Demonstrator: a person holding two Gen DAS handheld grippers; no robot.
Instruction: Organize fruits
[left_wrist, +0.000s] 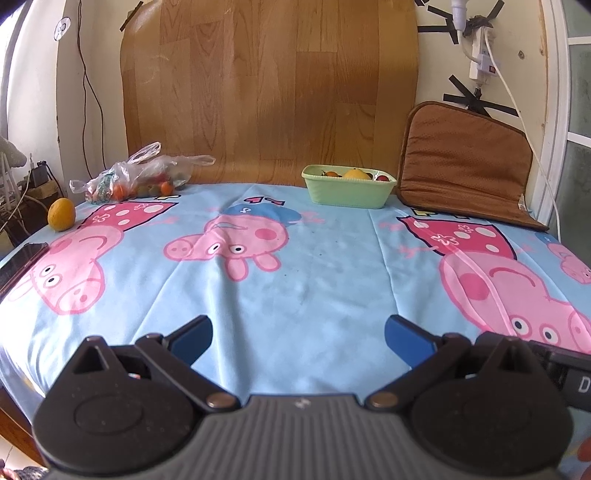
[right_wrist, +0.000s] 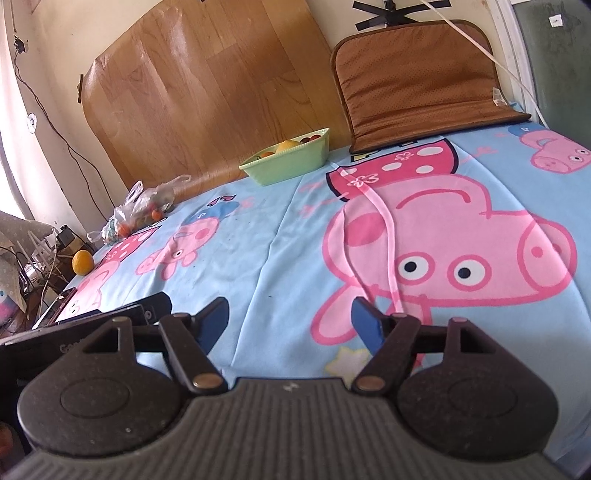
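Fruit in three places on blue cartoon-pig cloth (left_wrist: 295, 295). Green plastic basket (left_wrist: 349, 192) at far edge of table, near wooden-pattern sheet (left_wrist: 269, 85) on wall; inside, one yellow fruit (left_wrist: 355, 173) and some small red and orange tomatoes (left_wrist: 382, 178). Just right of basket, brown cushion (left_wrist: 465, 162) leaning against wall, its bottom flap lying on cloth. Far left corner: clear plastic bag (left_wrist: 140, 177) with small orange, red and green fruits inside, lying on cloth, well apart from basket. Near left edge, in front of bag and not touching it: single yellow-orange fruit (left_wrist: 61, 214), alone on cloth. Dark flat object (left_wrist: 22, 258) at left edge, maybe a phone, cannot tell.

Left gripper (left_wrist: 297, 334) low over near part of table, blue fingers (left_wrist: 194, 338) spread wide apart, holding nothing, only bare cloth between.

Right gripper (right_wrist: 290, 319) tilted, over near side beside large pig print, blue fingers (right_wrist: 364, 325) also well apart with nothing between. In right wrist view, same basket (right_wrist: 291, 162) at far side, bag (right_wrist: 144, 210) and lone fruit (right_wrist: 82, 262) at left, all far from both grippers.
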